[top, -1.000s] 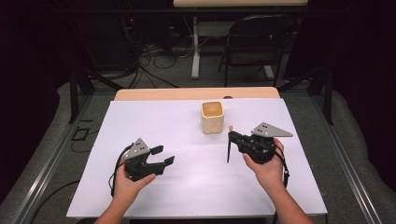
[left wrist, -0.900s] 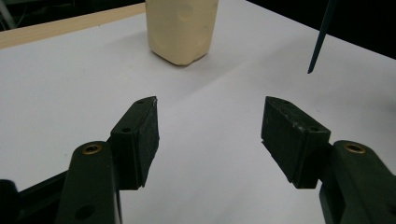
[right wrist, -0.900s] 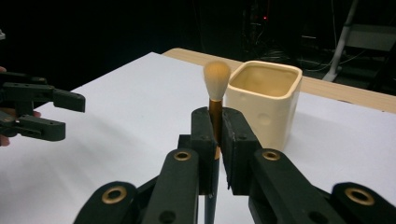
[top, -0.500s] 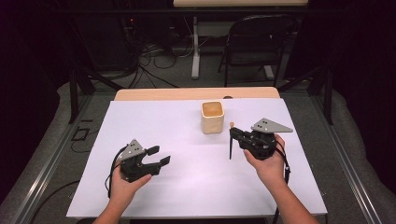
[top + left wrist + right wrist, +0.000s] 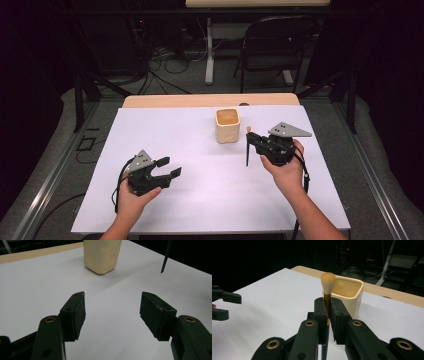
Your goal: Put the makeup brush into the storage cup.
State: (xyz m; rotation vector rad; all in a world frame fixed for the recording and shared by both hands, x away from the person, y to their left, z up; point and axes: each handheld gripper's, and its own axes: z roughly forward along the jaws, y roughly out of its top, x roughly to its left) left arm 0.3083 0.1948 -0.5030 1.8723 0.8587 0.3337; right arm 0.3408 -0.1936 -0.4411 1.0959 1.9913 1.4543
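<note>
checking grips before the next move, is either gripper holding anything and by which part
The right gripper is shut on a brush, clamped on the handle just below the bristles. The left gripper is open and empty.

white sheet (image 5: pixel 210 200): beneath the left gripper (image 5: pixel 169 167) and the right gripper (image 5: pixel 251 139), stretching ahead of both | wooden table edge (image 5: pixel 165 100): past the sheet, well ahead of left gripper | folding chair (image 5: pixel 272 50): on the floor, far beyond right gripper | cables (image 5: pixel 165 65): on the floor, far ahead of left gripper | grey carpet (image 5: pixel 60 150): outward of left gripper
</note>
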